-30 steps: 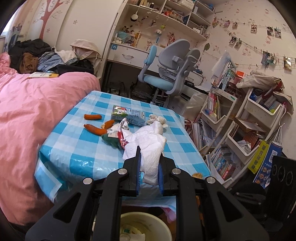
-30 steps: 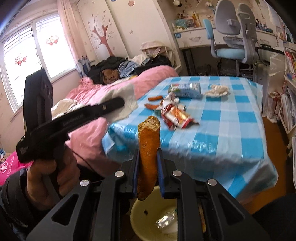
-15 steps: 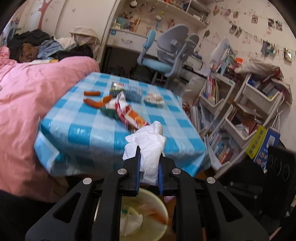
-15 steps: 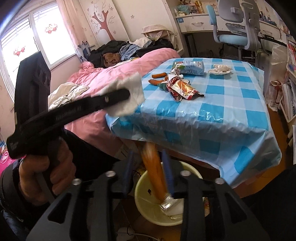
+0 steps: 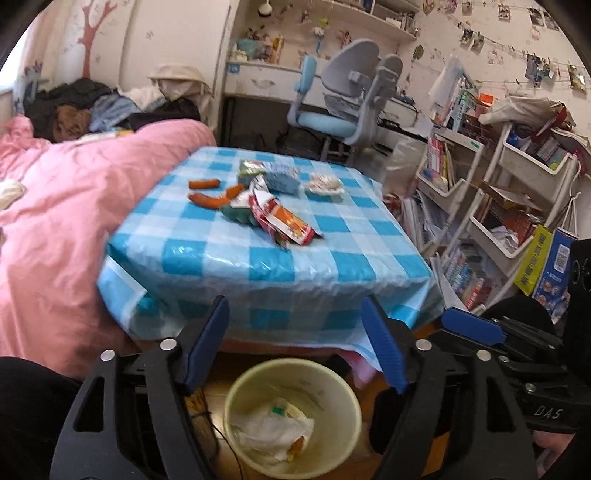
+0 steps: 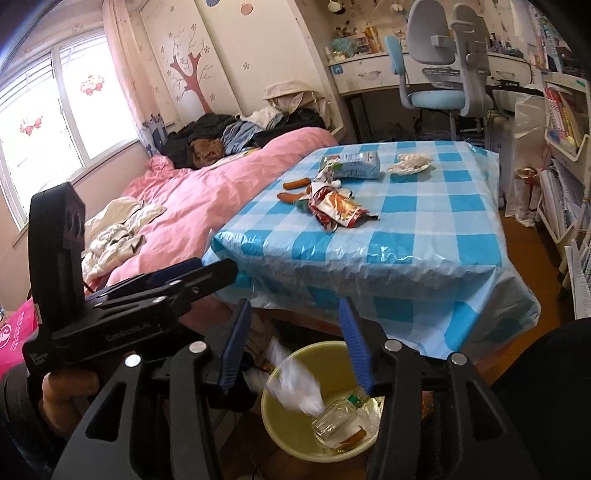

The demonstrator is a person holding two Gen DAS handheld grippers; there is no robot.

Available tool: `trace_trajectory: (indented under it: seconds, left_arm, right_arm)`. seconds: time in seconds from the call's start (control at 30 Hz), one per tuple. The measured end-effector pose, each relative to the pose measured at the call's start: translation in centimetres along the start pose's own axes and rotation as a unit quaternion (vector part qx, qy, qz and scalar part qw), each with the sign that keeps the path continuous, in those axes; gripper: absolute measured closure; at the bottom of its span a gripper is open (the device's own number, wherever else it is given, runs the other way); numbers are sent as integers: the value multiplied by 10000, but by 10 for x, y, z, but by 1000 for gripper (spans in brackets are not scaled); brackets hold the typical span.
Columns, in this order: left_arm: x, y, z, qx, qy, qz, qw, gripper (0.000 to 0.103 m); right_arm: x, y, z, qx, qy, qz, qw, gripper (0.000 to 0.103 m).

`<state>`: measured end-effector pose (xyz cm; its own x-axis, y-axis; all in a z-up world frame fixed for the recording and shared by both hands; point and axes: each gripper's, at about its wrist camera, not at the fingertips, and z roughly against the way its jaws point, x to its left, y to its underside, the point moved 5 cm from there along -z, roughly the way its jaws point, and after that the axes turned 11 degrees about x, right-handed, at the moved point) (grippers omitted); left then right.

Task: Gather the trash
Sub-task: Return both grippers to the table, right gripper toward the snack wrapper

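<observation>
I am in a child's bedroom at home. A bed with a pink duvet (image 6: 207, 192) fills the left of my right view, clothes heaped at its far end (image 6: 236, 136) under a window (image 6: 48, 122) at the upper left. A wardrobe with a painted tree (image 6: 192, 74) stands at top centre. A white desk (image 5: 266, 79) with a blue-and-grey study chair (image 5: 343, 110) sits at the top of my left view, crammed book racks (image 5: 517, 199) at the right, photos strung on the wall (image 5: 517, 22) above.
</observation>
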<state>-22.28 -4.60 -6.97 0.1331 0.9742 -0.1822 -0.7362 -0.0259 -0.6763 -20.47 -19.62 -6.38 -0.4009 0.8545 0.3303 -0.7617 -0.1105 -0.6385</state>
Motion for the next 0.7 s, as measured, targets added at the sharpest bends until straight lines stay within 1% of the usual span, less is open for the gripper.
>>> trace_trajectory:
  seconds: [0.2, 0.37, 0.53, 0.7]
  left_arm:
    - [8, -5, 4, -119, -185, 113, 9997, 26]
    - [14, -13, 5, -233, -220, 232, 9992, 24]
    - [26, -31, 1, -383, -292, 439, 9979, 24]
    - [41, -50, -3, -464, -363, 594, 9965, 24]
  right_arm:
    - [1, -1, 2, -90, 74, 54, 9999, 51]
    - [1, -4, 2, -161, 122, 85, 9998, 48]
    - [5, -16, 2, -312, 304, 352, 9984, 46]
    - [6, -31, -4, -389, 371, 540, 9971, 45]
